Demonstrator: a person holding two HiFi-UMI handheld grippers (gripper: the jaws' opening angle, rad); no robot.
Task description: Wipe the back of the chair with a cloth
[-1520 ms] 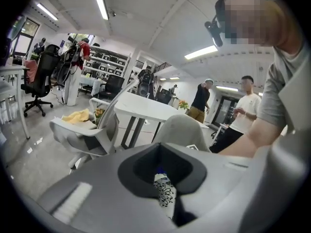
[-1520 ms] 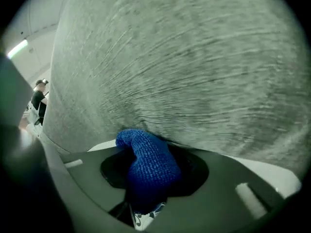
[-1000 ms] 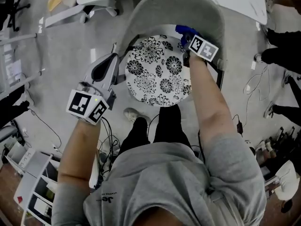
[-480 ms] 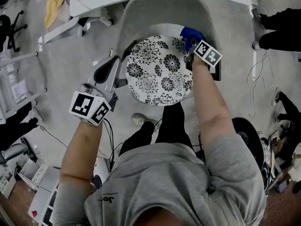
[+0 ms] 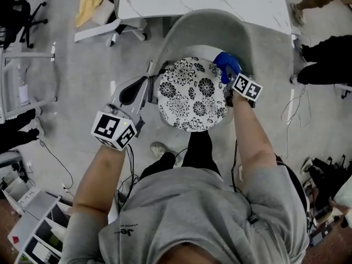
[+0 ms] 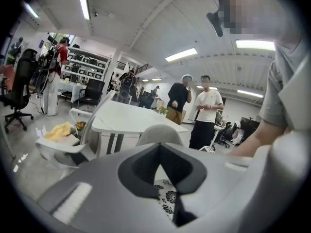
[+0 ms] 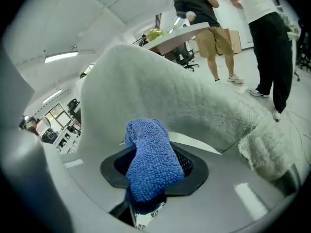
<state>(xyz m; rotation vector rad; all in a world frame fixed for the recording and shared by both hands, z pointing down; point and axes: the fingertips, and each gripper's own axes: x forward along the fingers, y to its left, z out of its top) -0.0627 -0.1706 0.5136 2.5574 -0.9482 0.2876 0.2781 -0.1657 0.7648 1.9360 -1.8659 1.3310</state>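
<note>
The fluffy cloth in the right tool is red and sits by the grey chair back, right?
Not red: the right gripper view shows the fluffy cloth is blue. It is in the right tool, by the grey fuzzy chair back.

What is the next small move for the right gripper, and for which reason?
Probably slide the right gripper leftward along the chair back, with the cloth pressed on it. The jaws are shut on the cloth, which sits at the back's right end, and the rest of the curve lies to the left.
</note>
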